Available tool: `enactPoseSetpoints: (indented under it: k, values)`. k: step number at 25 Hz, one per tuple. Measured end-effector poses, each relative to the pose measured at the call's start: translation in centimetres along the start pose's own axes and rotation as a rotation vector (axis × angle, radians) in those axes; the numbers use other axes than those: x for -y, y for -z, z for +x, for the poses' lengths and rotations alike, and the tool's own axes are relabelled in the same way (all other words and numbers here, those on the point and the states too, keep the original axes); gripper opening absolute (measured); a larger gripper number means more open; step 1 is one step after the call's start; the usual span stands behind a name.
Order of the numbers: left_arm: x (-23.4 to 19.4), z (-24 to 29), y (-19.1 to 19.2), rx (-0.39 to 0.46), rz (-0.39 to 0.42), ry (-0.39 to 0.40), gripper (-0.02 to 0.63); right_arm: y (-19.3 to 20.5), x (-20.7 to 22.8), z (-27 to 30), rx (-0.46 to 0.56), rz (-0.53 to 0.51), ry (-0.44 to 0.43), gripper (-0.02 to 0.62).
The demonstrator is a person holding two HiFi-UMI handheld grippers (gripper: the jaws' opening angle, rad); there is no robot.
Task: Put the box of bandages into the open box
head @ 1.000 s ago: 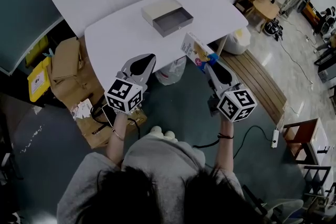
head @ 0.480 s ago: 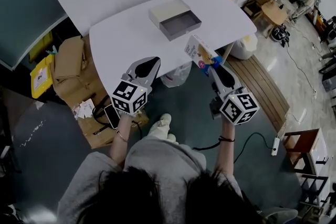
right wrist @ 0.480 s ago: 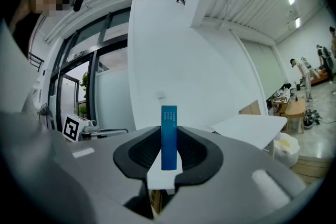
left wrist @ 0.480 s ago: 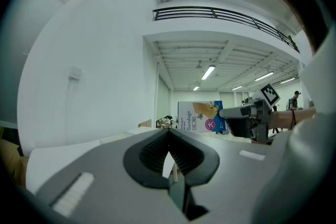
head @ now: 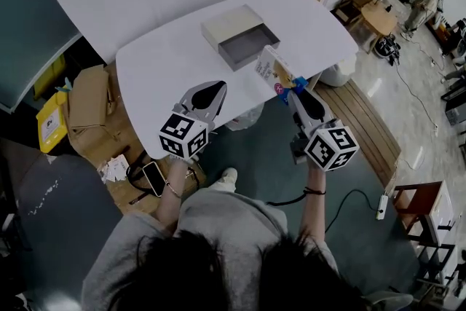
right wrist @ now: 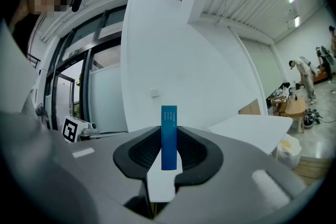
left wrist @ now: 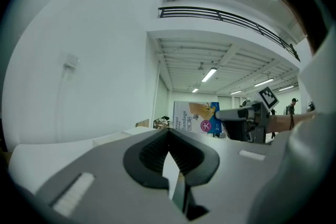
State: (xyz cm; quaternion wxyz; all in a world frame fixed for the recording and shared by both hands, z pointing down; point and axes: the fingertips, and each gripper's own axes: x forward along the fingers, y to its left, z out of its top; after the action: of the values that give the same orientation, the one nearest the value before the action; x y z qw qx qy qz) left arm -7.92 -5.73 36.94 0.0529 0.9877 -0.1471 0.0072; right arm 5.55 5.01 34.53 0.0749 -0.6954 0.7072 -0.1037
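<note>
The box of bandages (head: pixel 271 71) is white with blue and pink print. My right gripper (head: pixel 293 89) is shut on it and holds it above the table's near right edge. In the right gripper view its blue edge (right wrist: pixel 169 136) stands upright between the jaws. In the left gripper view the box of bandages (left wrist: pixel 195 118) shows to the right. The open box (head: pixel 240 36) is a beige case with its grey drawer pulled out, on the white table (head: pixel 167 62) just beyond the bandages. My left gripper (head: pixel 210 92) is shut and empty over the table's near edge.
Cardboard boxes (head: pixel 87 95) and a yellow item (head: pixel 48 123) lie on the floor left of the table. A phone (head: pixel 153 178) lies by the person's left arm. A white bag (head: pixel 336 73) stands at the table's right. People and clutter (head: pixel 408 4) are far right.
Both grippers have moved slightly forward toward the table; the bandage box is now closer to the open drawer. The grip on it is unchanged.
</note>
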Motion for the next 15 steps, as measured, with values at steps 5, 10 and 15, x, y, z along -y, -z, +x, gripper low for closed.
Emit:
enactPoseSetpoints:
  k: [5,10,15]
  values:
    - [-1.2,2.8,-0.1,0.005,-0.013,0.023,-0.008,-0.4,1.8,2.1,0.0,0.005,0.014,0.104]
    - [-2.5,5.0,-0.1,0.009,-0.024,0.033,-0.008,-0.7,3.2,3.9,-0.003,0.002,0.02,0.104]
    - [-3.8,6.9,-0.1,0.01,-0.03,0.034,-0.008,-0.7,4.7,5.4,-0.007,0.006,0.027,0.104]
